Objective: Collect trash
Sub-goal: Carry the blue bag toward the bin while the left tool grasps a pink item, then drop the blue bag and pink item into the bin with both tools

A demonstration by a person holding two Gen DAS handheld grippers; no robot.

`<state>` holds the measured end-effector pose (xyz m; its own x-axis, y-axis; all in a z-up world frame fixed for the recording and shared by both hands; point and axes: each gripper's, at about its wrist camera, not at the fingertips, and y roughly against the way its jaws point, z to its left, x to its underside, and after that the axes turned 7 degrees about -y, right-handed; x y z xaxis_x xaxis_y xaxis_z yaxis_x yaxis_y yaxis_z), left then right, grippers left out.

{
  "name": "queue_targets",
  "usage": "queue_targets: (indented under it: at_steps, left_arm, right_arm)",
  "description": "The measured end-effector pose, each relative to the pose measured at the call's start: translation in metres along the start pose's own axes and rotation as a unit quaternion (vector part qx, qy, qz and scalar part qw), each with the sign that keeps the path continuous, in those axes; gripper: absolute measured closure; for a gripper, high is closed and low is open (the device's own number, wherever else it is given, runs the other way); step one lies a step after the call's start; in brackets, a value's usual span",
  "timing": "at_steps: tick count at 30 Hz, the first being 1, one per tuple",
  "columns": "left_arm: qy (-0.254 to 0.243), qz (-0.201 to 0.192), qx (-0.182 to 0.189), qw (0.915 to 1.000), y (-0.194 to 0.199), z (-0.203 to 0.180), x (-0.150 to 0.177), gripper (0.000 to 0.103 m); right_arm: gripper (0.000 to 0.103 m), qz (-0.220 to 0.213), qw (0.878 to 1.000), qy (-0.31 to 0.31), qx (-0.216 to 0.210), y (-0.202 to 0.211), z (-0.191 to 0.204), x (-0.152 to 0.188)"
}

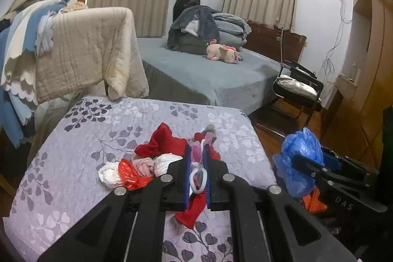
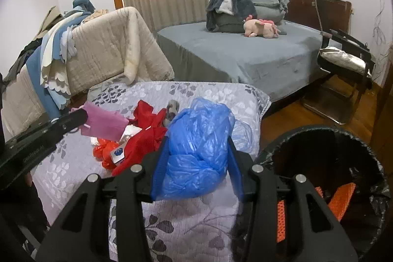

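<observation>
Blue bag (image 2: 196, 146) sits clamped in right gripper (image 2: 196, 178).

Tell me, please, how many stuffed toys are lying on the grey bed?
1: a pink plush toy lies on the grey bed, just in front of the heap of folded bedding. Another could be hidden behind or under that heap.
</observation>
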<state>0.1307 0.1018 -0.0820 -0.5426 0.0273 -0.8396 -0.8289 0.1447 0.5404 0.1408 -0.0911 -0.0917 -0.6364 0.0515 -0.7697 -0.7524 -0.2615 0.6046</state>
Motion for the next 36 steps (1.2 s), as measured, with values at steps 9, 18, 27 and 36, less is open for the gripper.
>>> queue_targets:
  at_steps: [9,18,27,36]
  left_arm:
    - [-0.012,-0.002,0.012,0.9999,0.010,-0.026,-0.006,0.093]
    - [-0.032,-0.006,0.047,0.9984,0.014,-0.066,-0.012,0.093]
    - [-0.051,-0.008,0.090,0.9946,0.009,-0.108,-0.017,0.094]
    - [-0.076,-0.001,0.137,0.9877,-0.008,-0.156,-0.017,0.094]
  right_arm:
    - [0.060,-0.018,1.000,-0.003,0.009,0.033,-0.010,-0.007]
    - [0.060,-0.038,0.999,-0.010,0.028,0.066,-0.034,-0.009]
    - [0.060,-0.050,0.996,-0.028,0.068,0.091,-0.072,-0.005]
    - [0.060,-0.048,0.989,-0.050,0.130,0.104,-0.129,0.006]
